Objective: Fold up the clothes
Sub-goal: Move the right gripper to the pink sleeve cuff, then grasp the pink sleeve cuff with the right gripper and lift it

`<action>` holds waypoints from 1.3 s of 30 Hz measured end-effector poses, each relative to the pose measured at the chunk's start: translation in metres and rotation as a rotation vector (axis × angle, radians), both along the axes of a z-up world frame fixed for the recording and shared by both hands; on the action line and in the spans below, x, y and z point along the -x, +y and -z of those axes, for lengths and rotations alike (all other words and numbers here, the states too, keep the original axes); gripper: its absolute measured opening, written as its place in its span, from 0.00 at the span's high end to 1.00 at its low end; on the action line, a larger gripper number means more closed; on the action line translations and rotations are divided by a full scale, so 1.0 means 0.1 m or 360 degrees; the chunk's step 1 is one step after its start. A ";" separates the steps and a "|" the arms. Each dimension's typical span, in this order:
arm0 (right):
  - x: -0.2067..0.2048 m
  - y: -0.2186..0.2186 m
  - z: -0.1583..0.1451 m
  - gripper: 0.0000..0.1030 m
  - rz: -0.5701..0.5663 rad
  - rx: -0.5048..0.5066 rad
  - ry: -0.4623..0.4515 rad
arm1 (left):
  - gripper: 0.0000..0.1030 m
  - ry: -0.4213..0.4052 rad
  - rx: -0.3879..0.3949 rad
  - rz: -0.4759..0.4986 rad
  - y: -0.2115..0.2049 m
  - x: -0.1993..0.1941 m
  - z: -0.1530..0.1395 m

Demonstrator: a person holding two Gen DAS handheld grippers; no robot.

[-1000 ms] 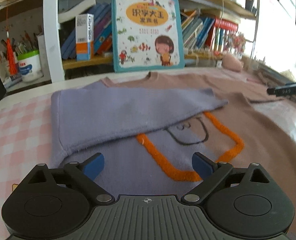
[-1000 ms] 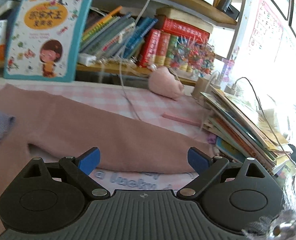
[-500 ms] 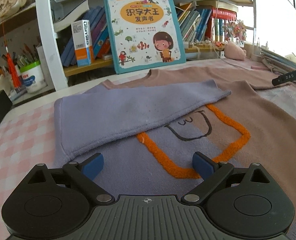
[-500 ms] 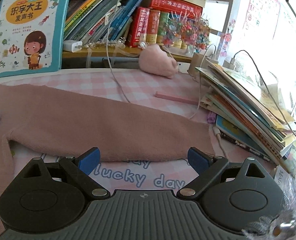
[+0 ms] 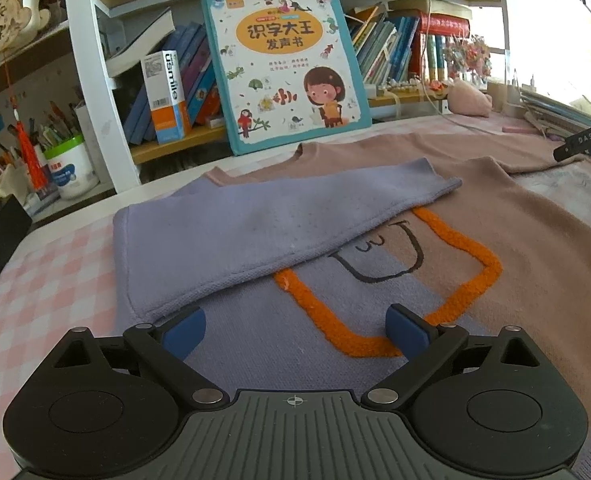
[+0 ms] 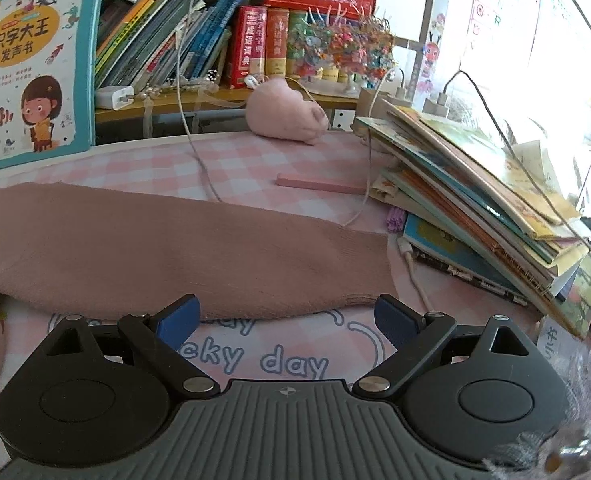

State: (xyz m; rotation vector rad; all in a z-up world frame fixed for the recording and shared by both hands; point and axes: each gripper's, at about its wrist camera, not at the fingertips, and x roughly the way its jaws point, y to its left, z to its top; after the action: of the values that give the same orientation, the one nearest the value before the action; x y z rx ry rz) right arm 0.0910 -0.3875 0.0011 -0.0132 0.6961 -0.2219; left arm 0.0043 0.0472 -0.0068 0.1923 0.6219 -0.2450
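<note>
Table (image 6: 255, 160): pink checked cover; it carries the whole garment. Printed lettering shows on the cover in front of my right tool.
Sweater (image 5: 535, 248): lies flat, front up, neckline toward the bookshelf. Half lilac, half dusty pink, with an orange outline motif at centre.
Lilac sleeve (image 5: 255, 232): already folded in, lying diagonally across the chest, cuff just short of the pink half. It partly covers the top of the orange motif.
Pink sleeve (image 6: 175, 252): not yet folded; stretched out flat toward the book stack (image 6: 475, 200), cuff end just beside it.
Change, left view: over the last second the sweater has grown larger and lower in view, and more of the motif shows. I read this as my left tool lifting and tilting back from the finished fold; the sleeve has not shifted.
Change, right view: the pink sleeve's near edge has come closer to my fingers, and the cuff has come into view. I am closing in on it.
Left gripper (image 5: 295, 328): jaws spread wide, nothing between them, hovering above the lilac hem area.
Right gripper (image 6: 287, 316): jaws spread wide, empty, just short of the sleeve's near edge, near the cuff end.
Task meaning: one sleeve done; I judge the next step is gripping the pink sleeve and laying it across the chest.
Caution: a white cable (image 6: 199, 152) trails just beyond the sleeve; it could snag.
</note>
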 end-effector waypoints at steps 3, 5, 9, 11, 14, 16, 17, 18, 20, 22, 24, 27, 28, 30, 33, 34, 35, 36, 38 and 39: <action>-0.01 -0.10 -0.01 0.09 0.0043 -0.0076 -0.0013 | 0.04 0.0011 0.0015 -0.0001 0.01 -0.01 0.00; -0.01 -0.20 -0.03 0.10 0.0077 -0.0179 -0.0036 | 0.04 0.0018 0.0025 -0.0001 0.02 -0.02 0.00; -0.02 -0.35 -0.03 0.12 0.0166 -0.0336 -0.0076 | 0.03 0.0036 0.0046 -0.0004 0.03 -0.03 0.01; -0.05 -0.40 -0.01 0.16 0.0197 -0.0359 -0.0075 | 0.03 0.0044 0.0058 -0.0007 0.04 -0.04 0.01; -0.11 -0.47 0.03 0.20 0.0229 -0.0395 -0.0062 | 0.03 0.0053 0.0067 -0.0009 0.05 -0.05 0.01; -0.15 -0.55 0.05 0.25 0.0264 -0.0421 -0.0058 | 0.03 0.0057 0.0071 -0.0011 0.05 -0.05 0.01; -0.16 -0.59 0.07 0.27 0.0279 -0.0439 -0.0063 | 0.03 0.0059 0.0072 -0.0011 0.05 -0.05 0.01; -0.18 -0.62 0.08 0.28 0.0289 -0.0460 -0.0073 | 0.03 0.0062 0.0076 -0.0012 0.06 -0.06 0.01; -0.20 -0.68 0.08 0.33 0.0304 -0.0502 -0.0089 | 0.02 0.0068 0.0086 -0.0014 0.07 -0.06 0.01; -0.23 -0.71 0.07 0.48 0.0298 -0.0500 -0.0089 | 0.02 0.0074 0.0095 -0.0015 0.07 -0.06 0.01; -0.27 -0.69 0.08 0.54 0.0278 -0.0435 -0.0072 | 0.02 0.0078 0.0098 -0.0017 0.07 -0.06 0.01; -0.32 -0.62 0.09 0.55 0.0248 -0.0317 -0.0039 | 0.02 0.0080 0.0096 -0.0020 0.07 -0.06 0.01; -0.34 -0.61 0.10 0.49 0.0253 -0.0286 -0.0035 | 0.02 0.0079 0.0095 -0.0020 0.07 -0.06 0.01; -0.38 -0.62 0.13 0.31 0.0264 -0.0254 -0.0038 | 0.02 0.0080 0.0095 -0.0020 0.07 -0.06 0.01; -0.40 -0.63 0.15 0.30 0.0244 -0.0233 -0.0043 | 0.02 0.0081 0.0097 -0.0019 0.07 -0.06 0.01; -0.40 -0.63 0.15 0.34 0.0231 -0.0233 -0.0042 | 0.02 0.0084 0.0102 -0.0019 0.08 -0.06 0.01; -0.39 -0.63 0.14 0.44 0.0216 -0.0238 -0.0040 | 0.02 0.0086 0.0106 -0.0020 0.08 -0.06 0.01; -0.39 -0.64 0.13 0.50 0.0201 -0.0247 -0.0037 | 0.02 0.0087 0.0107 -0.0020 0.08 -0.07 0.01; -0.38 -0.64 0.10 0.72 0.0167 -0.0284 -0.0030 | 0.02 0.0089 0.0107 -0.0022 0.07 -0.07 0.01; -0.38 -0.65 0.09 0.78 0.0146 -0.0318 -0.0027 | 0.02 0.0089 0.0108 -0.0023 0.07 -0.07 0.01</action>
State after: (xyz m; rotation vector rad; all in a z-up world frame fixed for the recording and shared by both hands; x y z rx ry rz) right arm 0.1290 -0.4520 -0.0083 0.2114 0.7000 -0.2393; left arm 0.0114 0.0546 -0.0075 0.1158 0.6694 -0.2582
